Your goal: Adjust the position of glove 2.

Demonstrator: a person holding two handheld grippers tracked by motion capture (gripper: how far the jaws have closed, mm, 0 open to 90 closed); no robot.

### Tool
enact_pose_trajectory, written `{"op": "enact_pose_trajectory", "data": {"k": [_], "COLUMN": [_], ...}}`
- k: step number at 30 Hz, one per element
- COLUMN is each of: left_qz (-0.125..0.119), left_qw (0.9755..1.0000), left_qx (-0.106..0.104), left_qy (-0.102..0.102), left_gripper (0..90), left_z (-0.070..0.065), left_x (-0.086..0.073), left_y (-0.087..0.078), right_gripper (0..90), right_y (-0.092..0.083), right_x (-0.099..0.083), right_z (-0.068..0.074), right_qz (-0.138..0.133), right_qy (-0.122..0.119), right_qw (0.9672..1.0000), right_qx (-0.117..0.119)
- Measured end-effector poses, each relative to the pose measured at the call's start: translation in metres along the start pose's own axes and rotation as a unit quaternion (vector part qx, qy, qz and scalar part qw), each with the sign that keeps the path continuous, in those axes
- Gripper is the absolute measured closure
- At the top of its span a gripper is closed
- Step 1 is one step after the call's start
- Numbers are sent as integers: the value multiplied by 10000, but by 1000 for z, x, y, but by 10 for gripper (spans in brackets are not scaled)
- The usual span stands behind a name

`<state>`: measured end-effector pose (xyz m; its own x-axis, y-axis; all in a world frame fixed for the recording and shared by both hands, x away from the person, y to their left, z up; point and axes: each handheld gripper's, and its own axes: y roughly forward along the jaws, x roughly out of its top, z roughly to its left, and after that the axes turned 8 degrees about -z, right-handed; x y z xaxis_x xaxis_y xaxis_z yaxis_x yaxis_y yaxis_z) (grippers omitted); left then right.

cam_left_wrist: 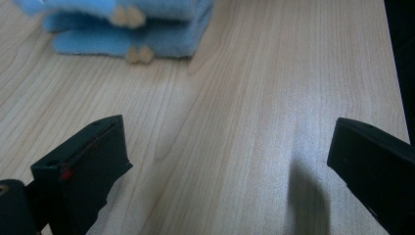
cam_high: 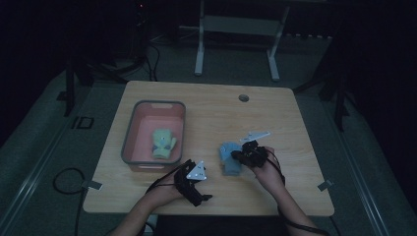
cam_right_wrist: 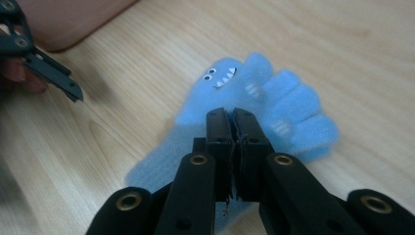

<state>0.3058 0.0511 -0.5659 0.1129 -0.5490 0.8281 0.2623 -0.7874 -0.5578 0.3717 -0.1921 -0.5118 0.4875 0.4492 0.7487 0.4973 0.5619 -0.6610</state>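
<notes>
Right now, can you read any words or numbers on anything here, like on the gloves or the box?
"ID": pale letters on the floor left of the table.
Blue glove: no words, just a little face with eyes and jagged teeth.
Green glove in the pink bin: its marks are too small to read.
Nothing else carries readable writing.

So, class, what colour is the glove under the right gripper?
Light blue glove, clearest in the right gripper view.
</notes>
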Motion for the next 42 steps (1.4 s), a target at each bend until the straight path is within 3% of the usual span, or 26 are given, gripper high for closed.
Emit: {"op": "enact_pose_trajectory", "data": {"k": [4, 7, 10, 13, 16, 18, 22, 24, 27, 31, 32, 36, 38, 42], "left_qz": [11, -42, -149, -28, 198, 353, 349, 311, 30, -13, -46, -243, -335, -267], "left_qw": [10000, 9998, 9996, 9995, 9993, 9990, 9990, 9991, 9999, 9997, 9995, 9981, 9972, 9955], "left_qx": [15, 165, 253, 322, 223, 228, 65, 98, 24, 255, 289, 415, 378, 415], "left_qy": [-8, 98, -6, 46, -209, -168, -284, -274, -120, 44, 119, 379, 543, 813], "left_gripper": [18, 18, 18, 18, 19, 19, 19, 19, 19, 63, 113, 230, 288, 316], "left_z": [-1, -2, -1, -3, -6, -9, -9, -10, -8, -1, 0, 2, 3, 5], "left_x": [0, 3, 4, 5, 10, 14, 22, 26, 31, 39, 42, 50, 53, 60], "left_y": [0, -1, -1, 2, 7, 11, 17, 20, 20, 24, 26, 34, 38, 49], "right_gripper": [863, 856, 831, 779, 721, 692, 635, 638, 641, 626, 624, 572, 555, 513], "right_y": [8, 14, 17, 12, 2, -4, -13, -16, -19, -19, -18, -12, -8, 4], "right_x": [-6, -9, -12, -11, -9, -8, -7, -6, -6, -5, -4, 0, 2, 5], "right_z": [-1, 0, 0, -1, -4, -8, -22, -27, -35, -44, -45, -49, -50, -52], "right_qz": [96, 163, 195, 119, -52, -124, -275, -302, -294, -372, -391, -388, -406, -357], "right_qy": [52, 73, 66, 106, 49, 30, 30, 6, -33, 90, 120, 125, 161, 190], "right_qw": [9999, 9998, 9998, 9999, 10000, 9999, 9996, 9995, 9995, 9992, 9991, 9992, 9990, 9991], "right_qx": [-11, 6, 5, 7, 3, -50, -48, -42, -96, -83, -79, -41, 14, 82]}}
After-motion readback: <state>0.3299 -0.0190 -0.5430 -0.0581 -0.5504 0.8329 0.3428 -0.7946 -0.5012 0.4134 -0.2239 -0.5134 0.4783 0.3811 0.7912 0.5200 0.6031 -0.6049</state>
